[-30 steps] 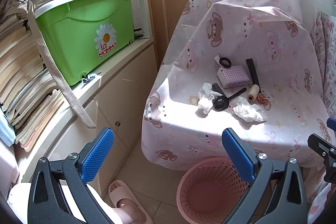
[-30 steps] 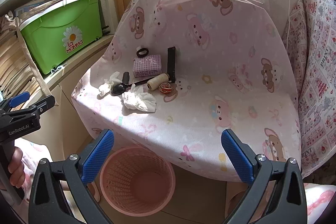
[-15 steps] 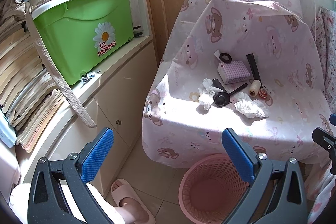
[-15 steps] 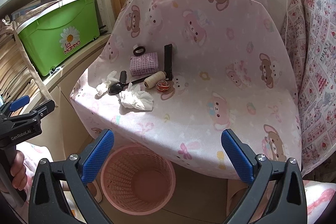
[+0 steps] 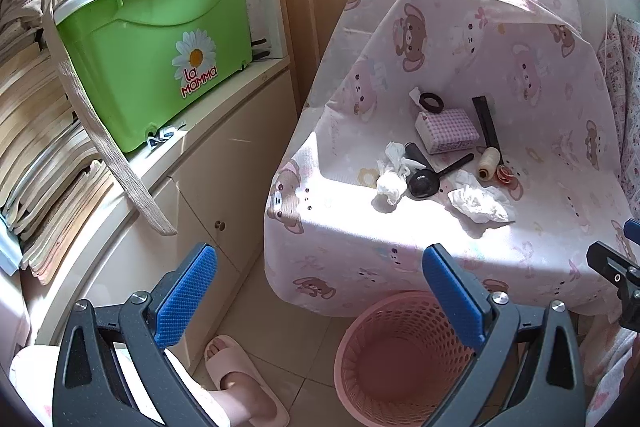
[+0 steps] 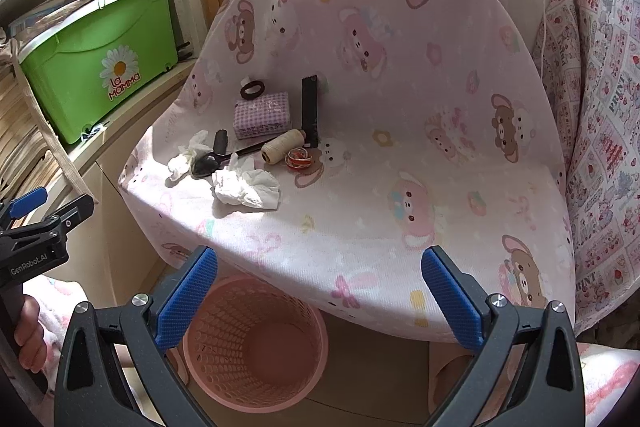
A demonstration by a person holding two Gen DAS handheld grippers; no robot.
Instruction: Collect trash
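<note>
Two crumpled white tissues lie on the seat of a chair under a pink bear-print cover (image 6: 400,155): a bigger wad (image 6: 246,185) (image 5: 478,203) near the front edge and a smaller twisted one (image 6: 186,157) (image 5: 392,175) to its left. On the floor below the seat's front edge stands a pink mesh wastebasket (image 6: 252,343) (image 5: 396,359). My left gripper (image 5: 318,287) is open, low and left of the chair, nothing between its fingers. Facing the seat above the basket, my right gripper (image 6: 318,287) is open and empty too.
Also on the seat: a black spoon (image 6: 212,161), a checked purple packet (image 6: 262,115), a thread spool (image 6: 280,147), rubber bands (image 6: 300,159), a black strip (image 6: 310,111) and a black ring (image 6: 253,89). A green storage box (image 5: 156,55) sits on a cabinet left. A slippered foot (image 5: 244,383) is on the floor.
Both grippers have drifted slightly back and to the left of the chair; the seat items look a little further away. Both stay open, and nothing on the seat has moved.
</note>
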